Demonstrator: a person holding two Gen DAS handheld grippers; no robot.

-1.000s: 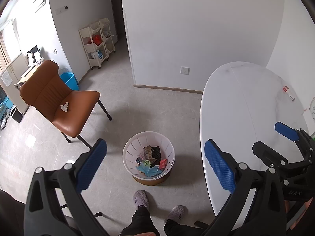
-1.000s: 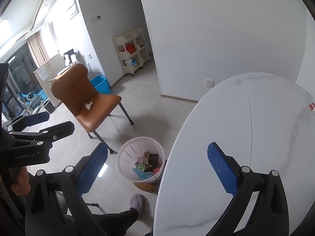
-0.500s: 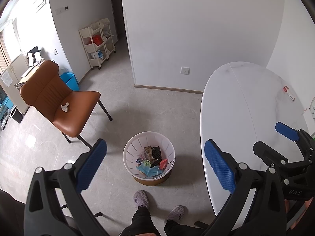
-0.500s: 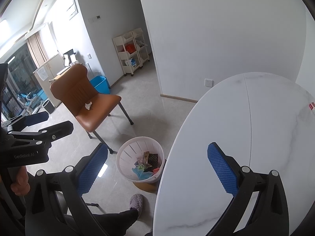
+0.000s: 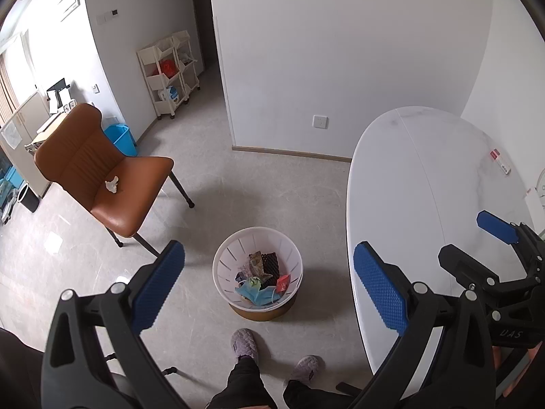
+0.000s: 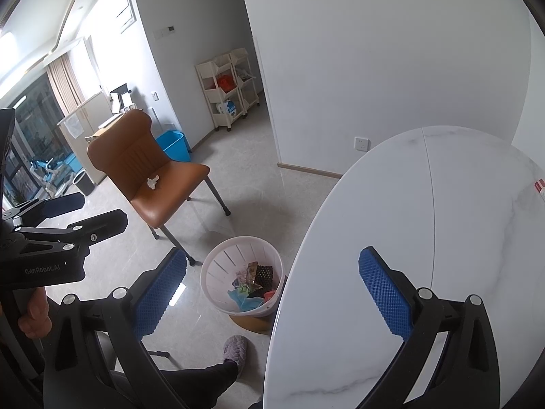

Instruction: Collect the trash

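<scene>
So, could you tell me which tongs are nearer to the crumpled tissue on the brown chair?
Left. The left tongs hang over the floor by the bin, on the chair's side. The right tongs sit further from the crumpled tissue, at the white table's edge.

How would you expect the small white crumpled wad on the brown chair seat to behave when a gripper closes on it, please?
The crumpled wad looks like tissue, so it is probably very light and soft, and would likely squash flat between the pads. Its irregular folds suggest it should not roll on the chair seat, though a nudge could slide it across the smooth-looking leather.
</scene>
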